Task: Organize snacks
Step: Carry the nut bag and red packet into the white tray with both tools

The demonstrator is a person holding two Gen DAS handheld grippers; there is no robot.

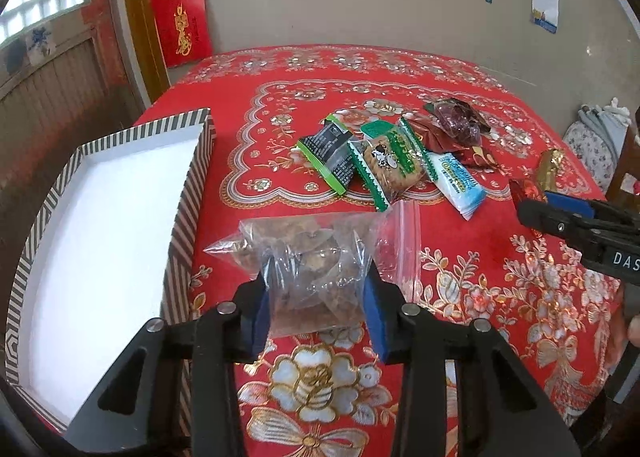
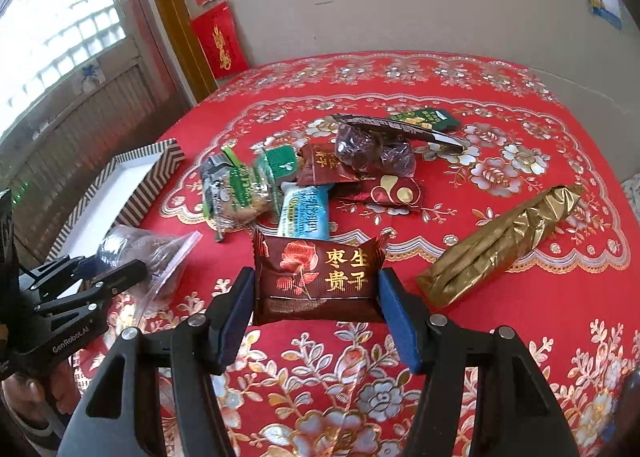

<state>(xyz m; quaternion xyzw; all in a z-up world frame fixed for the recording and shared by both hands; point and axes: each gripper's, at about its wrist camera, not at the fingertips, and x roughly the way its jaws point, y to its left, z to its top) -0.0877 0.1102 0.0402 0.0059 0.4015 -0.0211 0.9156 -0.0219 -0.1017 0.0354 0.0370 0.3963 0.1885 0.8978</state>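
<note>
My left gripper (image 1: pixel 316 289) is shut on a clear zip bag of brown snacks (image 1: pixel 316 253), held just right of the striped box (image 1: pixel 188 193) with its white inside. In the right wrist view that gripper (image 2: pixel 120 271) and the bag (image 2: pixel 152 253) appear at the left. My right gripper (image 2: pixel 316 289) is shut on a dark red packet with a rose and gold characters (image 2: pixel 316 277), lifted above the red cloth. Loose snacks lie in a pile mid-table: green biscuit packets (image 1: pixel 384 165), a white-blue bar (image 1: pixel 456 185), a bag of dark sweets (image 2: pixel 372 149).
A long gold-wrapped pack (image 2: pixel 500 245) lies to the right on the red floral tablecloth (image 2: pixel 520 337). A green-black packet (image 2: pixel 428 119) sits behind the pile. The table stands against a beige wall; a window and wooden panelling are on the left.
</note>
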